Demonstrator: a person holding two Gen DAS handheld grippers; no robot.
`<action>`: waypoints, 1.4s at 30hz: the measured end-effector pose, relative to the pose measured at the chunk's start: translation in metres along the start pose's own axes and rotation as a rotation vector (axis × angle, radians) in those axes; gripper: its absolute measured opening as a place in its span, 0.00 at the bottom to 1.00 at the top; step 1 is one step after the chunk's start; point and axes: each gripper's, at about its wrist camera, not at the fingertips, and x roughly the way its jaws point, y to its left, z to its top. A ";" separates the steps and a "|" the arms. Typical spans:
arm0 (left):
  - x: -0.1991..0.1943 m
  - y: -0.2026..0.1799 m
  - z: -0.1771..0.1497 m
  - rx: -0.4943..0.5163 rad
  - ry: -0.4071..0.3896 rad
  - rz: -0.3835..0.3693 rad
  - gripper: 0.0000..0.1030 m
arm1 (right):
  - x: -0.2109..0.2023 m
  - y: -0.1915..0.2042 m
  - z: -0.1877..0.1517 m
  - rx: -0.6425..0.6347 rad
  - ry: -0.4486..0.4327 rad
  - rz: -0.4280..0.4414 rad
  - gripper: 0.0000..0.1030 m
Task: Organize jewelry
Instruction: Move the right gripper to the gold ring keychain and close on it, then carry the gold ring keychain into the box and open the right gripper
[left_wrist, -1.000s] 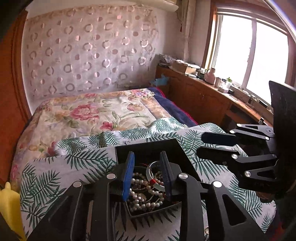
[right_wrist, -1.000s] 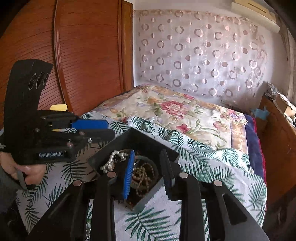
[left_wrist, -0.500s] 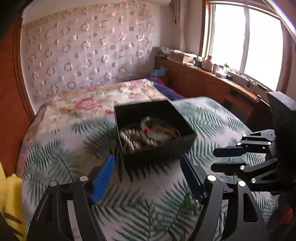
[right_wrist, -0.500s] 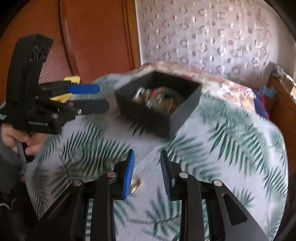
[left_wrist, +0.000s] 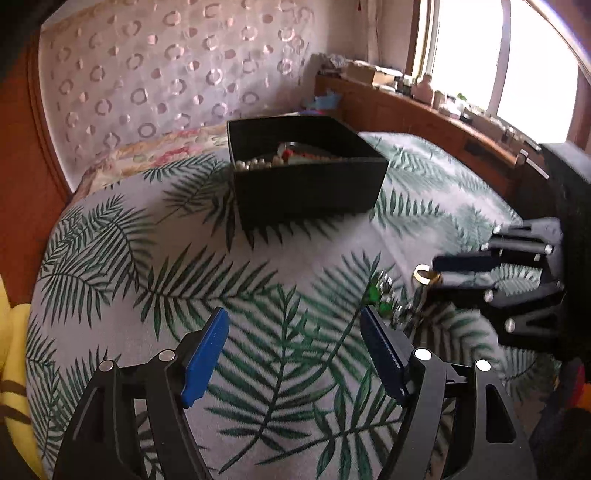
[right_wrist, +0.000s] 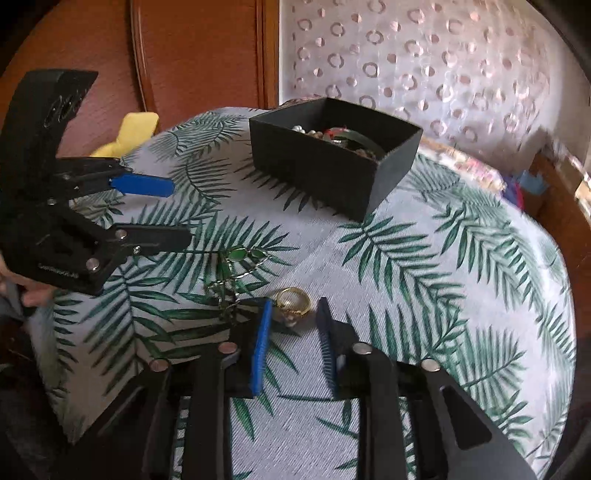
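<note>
The black box sits toward the far edge of the round tabletop, which is covered in a palm-leaf cloth. The box already holds pearls and bangles, so it looks like the collecting place. Two pieces lie loose on the cloth near the near edge: a gold ring and, just to its left, a thin chain with green stones. Both seem left to be gathered.

The right claw is low over the cloth, pointing toward the box, with the ring lying just beyond and between its fingertips. Its jaws are narrowly parted, wider than the ring, and close on nothing. This reads as lining up to pinch the ring. Whether the tips touch the cloth cannot be told.

The left claw comes in from the left side, its jaws spread wide and empty above bare cloth. The green-stone chain lies just past its right finger. From the left camera the ring shows at the tips of the right claw.

The ring is small and smooth, so it may slide or tip when squeezed.
</note>
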 end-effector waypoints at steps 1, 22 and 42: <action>0.001 0.000 -0.002 -0.003 0.012 0.000 0.68 | 0.001 -0.002 0.001 -0.004 0.002 0.001 0.19; 0.024 -0.038 0.020 0.023 0.059 -0.101 0.29 | -0.015 -0.043 0.004 0.108 -0.030 0.035 0.11; -0.015 -0.030 0.065 -0.014 -0.067 -0.152 0.05 | -0.035 -0.046 0.040 0.079 -0.118 0.048 0.11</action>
